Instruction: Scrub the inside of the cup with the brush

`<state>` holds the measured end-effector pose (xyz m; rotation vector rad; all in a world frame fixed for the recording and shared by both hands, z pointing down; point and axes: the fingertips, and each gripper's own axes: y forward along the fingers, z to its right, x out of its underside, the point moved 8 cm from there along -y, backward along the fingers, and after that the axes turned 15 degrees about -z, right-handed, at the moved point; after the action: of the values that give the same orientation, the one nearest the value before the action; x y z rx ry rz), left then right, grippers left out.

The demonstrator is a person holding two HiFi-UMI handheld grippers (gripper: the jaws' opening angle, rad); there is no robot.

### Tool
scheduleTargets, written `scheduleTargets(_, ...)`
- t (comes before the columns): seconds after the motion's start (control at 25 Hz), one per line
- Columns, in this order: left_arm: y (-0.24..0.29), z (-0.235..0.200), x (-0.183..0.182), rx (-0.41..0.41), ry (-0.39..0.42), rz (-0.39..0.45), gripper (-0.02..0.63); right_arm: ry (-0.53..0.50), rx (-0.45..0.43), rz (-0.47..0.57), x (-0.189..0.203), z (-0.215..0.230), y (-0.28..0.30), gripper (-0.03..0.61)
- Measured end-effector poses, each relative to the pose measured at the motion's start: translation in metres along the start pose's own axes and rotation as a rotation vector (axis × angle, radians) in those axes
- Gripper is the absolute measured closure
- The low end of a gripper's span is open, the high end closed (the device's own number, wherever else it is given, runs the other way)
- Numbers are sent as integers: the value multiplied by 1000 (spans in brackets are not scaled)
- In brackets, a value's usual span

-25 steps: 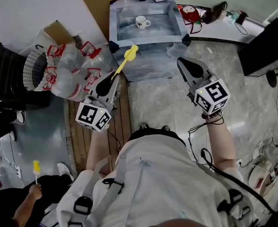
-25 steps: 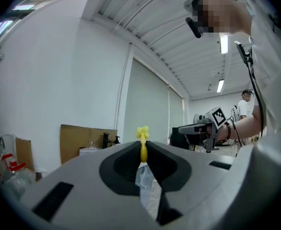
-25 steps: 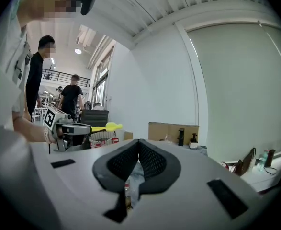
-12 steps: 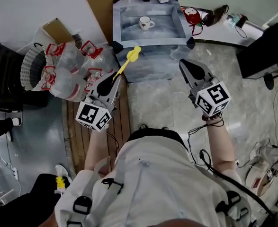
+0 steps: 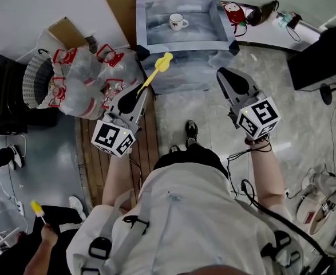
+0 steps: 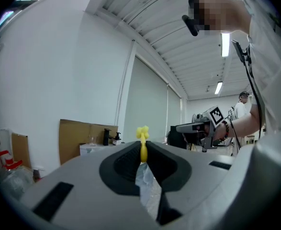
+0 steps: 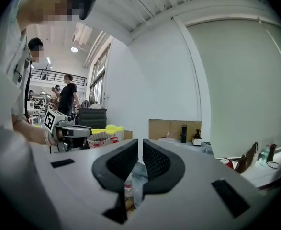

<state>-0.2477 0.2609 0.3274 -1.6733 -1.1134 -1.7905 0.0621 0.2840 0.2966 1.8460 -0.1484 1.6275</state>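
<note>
Basin [image 5: 185, 41] ahead, left gripper [image 5: 141, 91] clamping brush [image 5: 154, 74] aimed toward it, right gripper [image 5: 222, 73] closed, empty.

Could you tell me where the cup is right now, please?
In the head view, the cup stands upright inside the grey basin at top centre, well beyond the yellow brush in the left gripper.

Left claw [image 5: 141, 91] clamped, right claw [image 5: 220, 73] closed

Wht wall [image 5: 42, 4], grey stone floor [image 5: 311, 136] w/ wood planks [image 5: 149, 148], ceiling strip lights [image 6: 225, 44].
</note>
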Motion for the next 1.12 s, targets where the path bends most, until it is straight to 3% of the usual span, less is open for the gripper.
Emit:
scheduleTargets(0.12,4,-8,1,-24,-7,-5,574,11,-12,0,0,8,11,547)
scheduleTargets(0.16,6,-11,0,-33,-13,-6,574,15,-16,-2,0,12,16,519)
scheduleTargets(0.2,8,-13,-1,-39,-19,-9,574,21,-20,-5,0,16,21,438)
scheduleTargets(0.24,9,-14,-1,-43,-20,-14,574,28,-25,-8,1,20,24,398)
scheduleTargets(0.4,20,-20,-5,-65,-7,-34,574,36,-45,-14,0,37,40,387)
scheduleTargets(0.76,69,-35,-9,-106,-56,-49,574,38,-104,-50,-2,89,79,380)
scheduleTargets(1.12,111,-43,-19,-131,-70,-11,574,25,-151,-63,-10,136,98,348)
